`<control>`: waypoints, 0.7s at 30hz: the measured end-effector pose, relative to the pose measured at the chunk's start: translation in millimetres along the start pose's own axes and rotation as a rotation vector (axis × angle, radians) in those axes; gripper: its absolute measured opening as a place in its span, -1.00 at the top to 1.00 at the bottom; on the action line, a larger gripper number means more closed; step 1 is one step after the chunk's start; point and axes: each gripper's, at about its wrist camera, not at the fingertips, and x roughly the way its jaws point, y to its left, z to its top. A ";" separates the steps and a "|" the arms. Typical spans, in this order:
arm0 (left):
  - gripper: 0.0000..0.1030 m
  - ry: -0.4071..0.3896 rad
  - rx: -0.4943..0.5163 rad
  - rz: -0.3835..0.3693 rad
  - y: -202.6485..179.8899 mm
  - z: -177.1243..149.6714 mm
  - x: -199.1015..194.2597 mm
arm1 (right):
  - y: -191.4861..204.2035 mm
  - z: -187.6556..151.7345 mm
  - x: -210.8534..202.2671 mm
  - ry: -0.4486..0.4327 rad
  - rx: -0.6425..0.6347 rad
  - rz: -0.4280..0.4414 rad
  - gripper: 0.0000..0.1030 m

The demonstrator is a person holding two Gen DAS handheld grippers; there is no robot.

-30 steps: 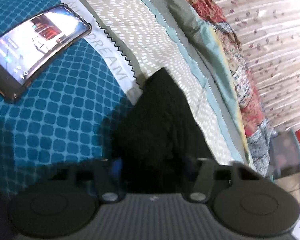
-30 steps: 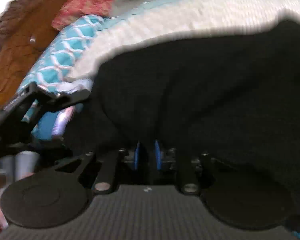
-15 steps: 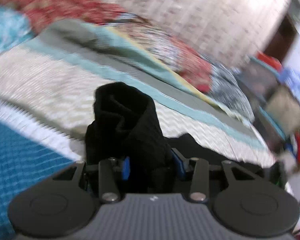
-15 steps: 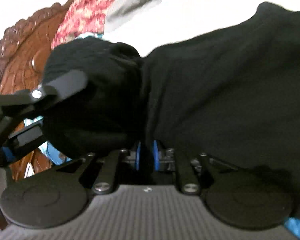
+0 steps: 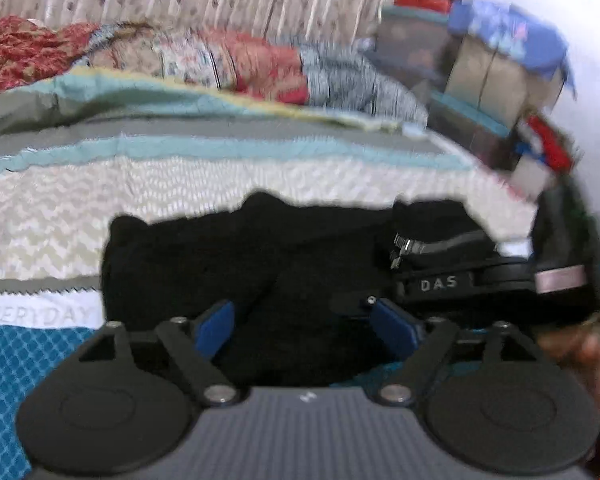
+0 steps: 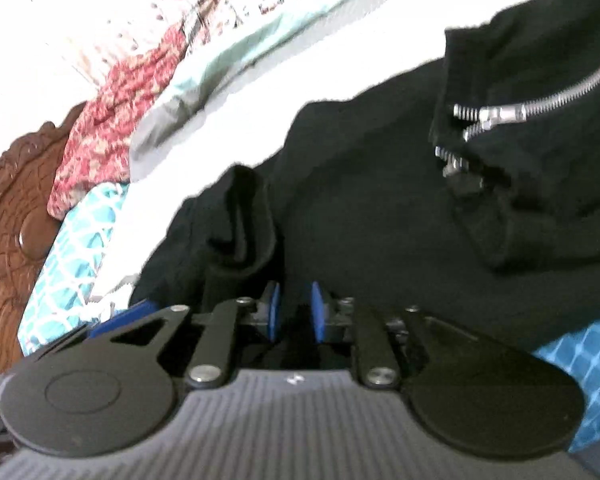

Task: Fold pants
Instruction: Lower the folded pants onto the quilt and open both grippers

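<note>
Black cloth fills the near part of both views: these are the pants (image 5: 284,264), lying in a loose heap on the bed (image 5: 100,208).

Closest to the left camera, the left gripper (image 5: 304,326) has its blue pads (image 5: 216,326) spread wide. Its jaws have just been opening, and the pants lie under and between them, but the pads do not press on the cloth. It looks like this gripper has let go of its piece.

The right gripper (image 6: 294,312) sits at the near edge of the pants. Its jaws have just been opening a little too, and only a small gap shows between the pads. Dark cloth sits in that gap, but I cannot tell if the pads pinch it.

A bit farther into the pants, a thick rolled edge (image 6: 240,216) stands up. Past that, on the far right of the pants, is the silver zipper (image 6: 532,108), with the cloth around it bunched.

Behind the pants is the white zigzag bedspread, then the red patterned blanket (image 5: 260,64).

I think one fold has just been laid down. Next, the grippers need to find a free edge of the pants, take hold, and fold it over flat, since the heap looks lumpy.
</note>
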 end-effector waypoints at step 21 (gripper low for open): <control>-0.71 -0.041 -0.466 0.060 100.1 -11.8 -29.7 | 57.0 16.0 -17.8 -0.185 -0.364 -0.074 0.60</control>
